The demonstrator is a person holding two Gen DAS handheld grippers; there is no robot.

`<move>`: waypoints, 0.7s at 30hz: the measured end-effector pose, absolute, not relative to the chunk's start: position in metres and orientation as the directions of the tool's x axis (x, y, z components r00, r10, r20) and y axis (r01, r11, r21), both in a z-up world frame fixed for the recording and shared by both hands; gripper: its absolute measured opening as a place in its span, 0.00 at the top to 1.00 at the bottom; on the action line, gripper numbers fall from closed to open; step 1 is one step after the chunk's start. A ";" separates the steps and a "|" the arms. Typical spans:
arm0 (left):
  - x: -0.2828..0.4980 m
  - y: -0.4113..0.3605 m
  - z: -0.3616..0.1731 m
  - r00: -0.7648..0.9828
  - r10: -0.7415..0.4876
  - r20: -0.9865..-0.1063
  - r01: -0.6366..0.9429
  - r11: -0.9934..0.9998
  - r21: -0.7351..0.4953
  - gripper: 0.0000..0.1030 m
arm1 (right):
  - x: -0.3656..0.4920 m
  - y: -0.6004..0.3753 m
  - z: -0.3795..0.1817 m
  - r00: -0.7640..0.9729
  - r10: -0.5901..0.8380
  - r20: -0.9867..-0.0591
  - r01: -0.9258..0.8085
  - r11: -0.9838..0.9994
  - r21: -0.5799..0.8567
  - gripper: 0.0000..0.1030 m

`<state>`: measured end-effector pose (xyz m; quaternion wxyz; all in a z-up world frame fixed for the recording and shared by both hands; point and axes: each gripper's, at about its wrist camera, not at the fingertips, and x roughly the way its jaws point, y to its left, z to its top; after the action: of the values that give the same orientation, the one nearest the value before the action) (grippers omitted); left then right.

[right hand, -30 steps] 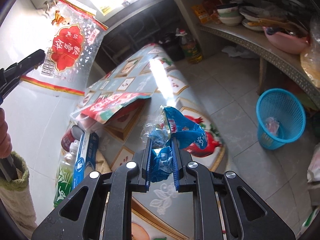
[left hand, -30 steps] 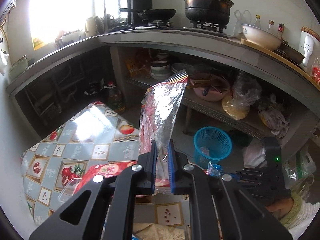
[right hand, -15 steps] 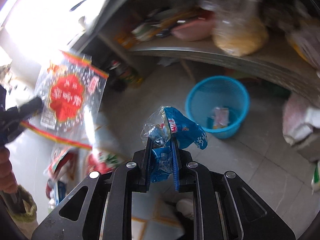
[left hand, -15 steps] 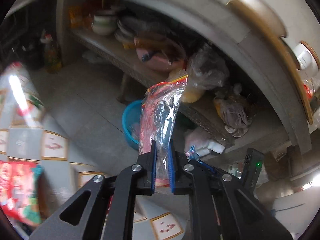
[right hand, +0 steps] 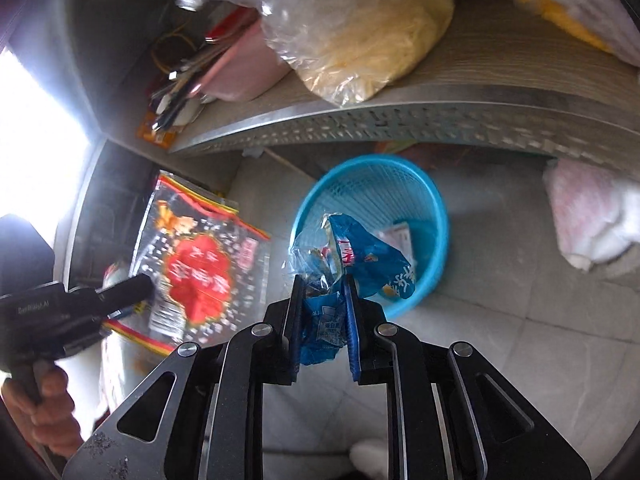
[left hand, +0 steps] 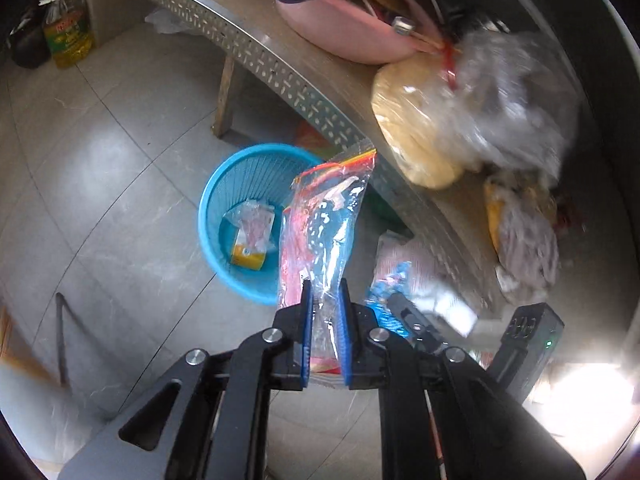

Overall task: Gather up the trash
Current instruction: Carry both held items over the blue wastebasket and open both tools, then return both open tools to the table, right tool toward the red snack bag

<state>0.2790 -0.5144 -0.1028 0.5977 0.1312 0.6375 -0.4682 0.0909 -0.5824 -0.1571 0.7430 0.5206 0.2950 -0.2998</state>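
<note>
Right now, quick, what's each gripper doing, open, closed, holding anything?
Left gripper: shut on the red and clear bag.
Right gripper: jaws opening, crumpled blue wrapper between them.

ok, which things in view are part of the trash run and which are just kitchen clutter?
Job:
- blue basket, some trash already inside
- red printed bag gripped by the left gripper
- blue wrapper between the opening jaws of the right gripper

Clutter:
- pink basin on the metal shelf
- yellow bagged food
- oil bottle on the floor
</note>
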 end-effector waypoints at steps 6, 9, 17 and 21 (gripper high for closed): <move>0.286 -0.539 -0.125 -0.172 -0.378 -0.910 0.743 0.556 -0.372 0.53 | 0.116 -0.605 -0.210 0.583 -0.160 -0.797 0.805 0.250 0.538 0.54; 0.290 -0.528 -0.118 -0.191 -0.421 -0.887 0.738 0.534 -0.413 0.45 | 0.105 -0.599 -0.220 0.575 -0.154 -0.803 0.813 0.211 0.542 0.54; 0.277 -0.491 -0.071 -0.166 -0.468 -0.868 0.781 0.475 -0.406 0.42 | 0.057 -0.553 -0.180 0.573 -0.191 -0.797 0.810 0.277 0.516 0.49; 0.263 -0.433 -0.014 -0.016 -0.535 -0.845 0.827 0.468 -0.312 0.41 | 0.053 -0.528 -0.150 0.584 -0.191 -0.789 0.792 0.347 0.502 0.45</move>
<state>0.2627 -0.4328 -0.0138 0.6869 0.1427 0.5118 -0.4958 0.0531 -0.5279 -0.1504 0.7558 0.4699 0.3198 -0.3251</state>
